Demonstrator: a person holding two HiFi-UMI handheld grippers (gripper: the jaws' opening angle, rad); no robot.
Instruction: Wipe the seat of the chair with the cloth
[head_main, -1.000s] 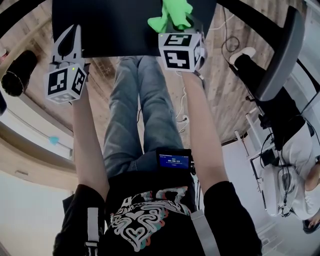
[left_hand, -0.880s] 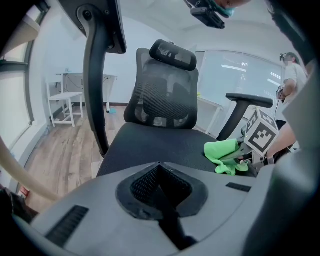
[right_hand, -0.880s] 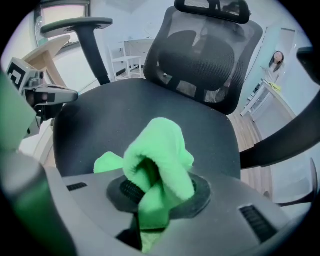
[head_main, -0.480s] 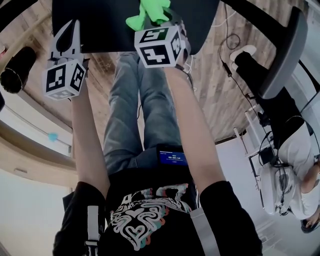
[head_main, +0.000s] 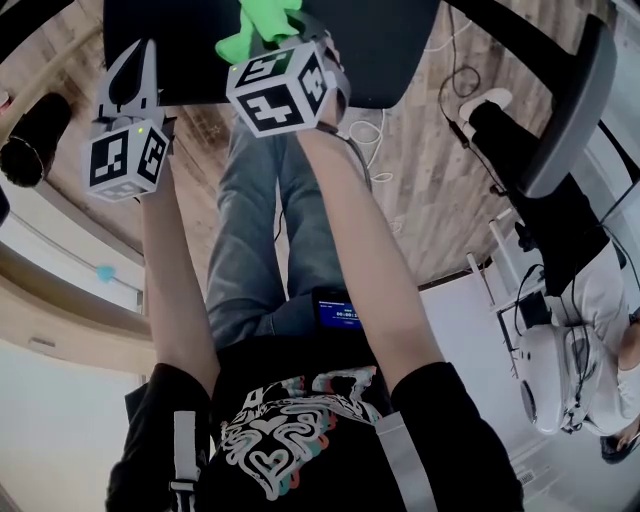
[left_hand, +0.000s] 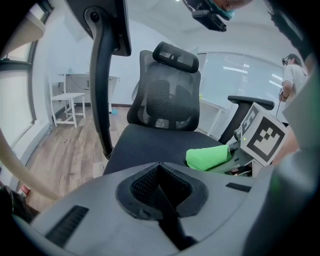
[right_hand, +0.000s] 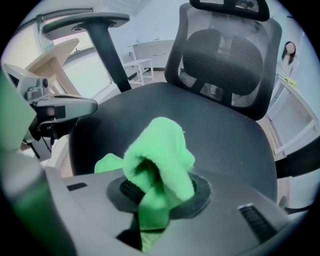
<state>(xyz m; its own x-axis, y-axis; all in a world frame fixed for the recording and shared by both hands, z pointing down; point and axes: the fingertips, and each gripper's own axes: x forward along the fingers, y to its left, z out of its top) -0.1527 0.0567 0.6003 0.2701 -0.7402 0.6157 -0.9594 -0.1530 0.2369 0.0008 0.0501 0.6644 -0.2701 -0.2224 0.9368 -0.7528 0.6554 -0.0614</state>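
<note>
Green cloth (head_main: 255, 22), bunched in the clenched jaws of the right gripper (head_main: 268, 35), sits over the near part of the black chair seat (head_main: 390, 45) in the head view, with that gripper's marker cube (head_main: 280, 88) just nearer. To the left, the left gripper (head_main: 131, 75) points at the seat's near left corner, above the person's jeans (head_main: 270, 220) and a wooden floor (head_main: 430, 190). From the left gripper view, its own jaws are pressed together on nothing. Beyond them the seat runs to a mesh backrest (left_hand: 167, 102) and headrest (left_hand: 175, 56) at the far side, and the cloth shows low on the right of the seat, at the tip of the right gripper. From the right gripper view, the cloth is pinched between the jaws and its folds billow up in front of the seat's middle; whether it touches the fabric cannot be told. The left gripper shows at the left, beside the seat's left rim and below an armrest (right_hand: 82, 20).
</note>
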